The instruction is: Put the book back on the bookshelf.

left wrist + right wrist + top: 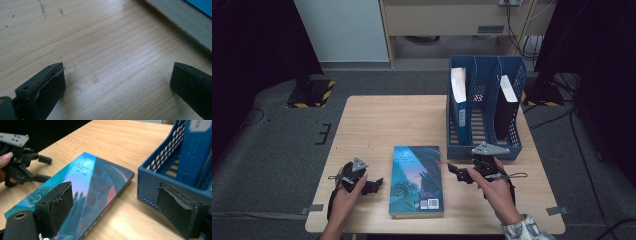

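Wide-open right gripper (110, 215) jaws frame the flat book's (82, 192) near corner

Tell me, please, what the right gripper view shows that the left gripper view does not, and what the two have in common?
Right gripper view alone: the blue perforated plastic file rack with a blue binder standing in it, the painted blue-green cover of the paperback book, and the left gripper open in a hand. Left gripper view alone: the book's grey page edge, seen from the side. Both share the light wooden table, that same book, and a pair of open black jaws with nothing between them.
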Action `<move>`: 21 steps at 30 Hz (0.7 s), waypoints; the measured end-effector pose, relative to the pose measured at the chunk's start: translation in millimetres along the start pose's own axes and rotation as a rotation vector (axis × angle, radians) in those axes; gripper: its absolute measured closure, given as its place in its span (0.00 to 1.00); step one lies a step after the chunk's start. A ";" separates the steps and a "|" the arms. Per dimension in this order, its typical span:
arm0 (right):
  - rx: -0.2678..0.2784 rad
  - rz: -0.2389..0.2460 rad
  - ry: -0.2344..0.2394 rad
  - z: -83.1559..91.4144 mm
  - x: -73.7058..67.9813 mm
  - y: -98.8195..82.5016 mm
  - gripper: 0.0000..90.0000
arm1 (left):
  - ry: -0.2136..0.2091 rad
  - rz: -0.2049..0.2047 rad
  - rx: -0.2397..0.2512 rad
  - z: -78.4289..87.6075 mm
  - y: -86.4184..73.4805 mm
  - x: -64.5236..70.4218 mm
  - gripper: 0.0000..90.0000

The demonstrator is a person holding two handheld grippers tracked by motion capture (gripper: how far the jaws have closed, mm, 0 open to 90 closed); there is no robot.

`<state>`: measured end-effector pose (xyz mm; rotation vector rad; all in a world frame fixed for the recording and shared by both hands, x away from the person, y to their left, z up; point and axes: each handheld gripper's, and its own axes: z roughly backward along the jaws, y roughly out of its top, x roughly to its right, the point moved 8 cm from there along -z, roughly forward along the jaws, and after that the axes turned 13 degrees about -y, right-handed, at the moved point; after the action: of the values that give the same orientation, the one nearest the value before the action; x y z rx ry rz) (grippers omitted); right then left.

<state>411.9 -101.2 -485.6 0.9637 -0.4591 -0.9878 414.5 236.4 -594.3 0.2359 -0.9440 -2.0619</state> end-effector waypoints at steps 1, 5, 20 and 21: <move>-0.005 0.004 0.001 -0.9 -2.4 -3.2 0.16 | 0.001 0.001 0.000 0.0 0.0 0.2 0.00; -0.030 0.022 0.007 -6.6 -11.2 -16.3 0.15 | -0.001 0.002 0.003 0.1 -0.3 1.5 0.00; -0.122 0.048 0.102 -27.0 -42.8 -49.0 0.17 | -0.028 -0.040 0.085 15.7 12.6 21.1 0.04; -0.135 0.049 0.121 -28.8 -45.9 -51.7 0.17 | -0.040 -0.042 0.095 16.9 13.7 24.0 0.05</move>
<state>383.9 -58.8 -540.6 0.8811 -0.3099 -0.8993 399.8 222.3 -569.1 0.2673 -1.0708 -2.0689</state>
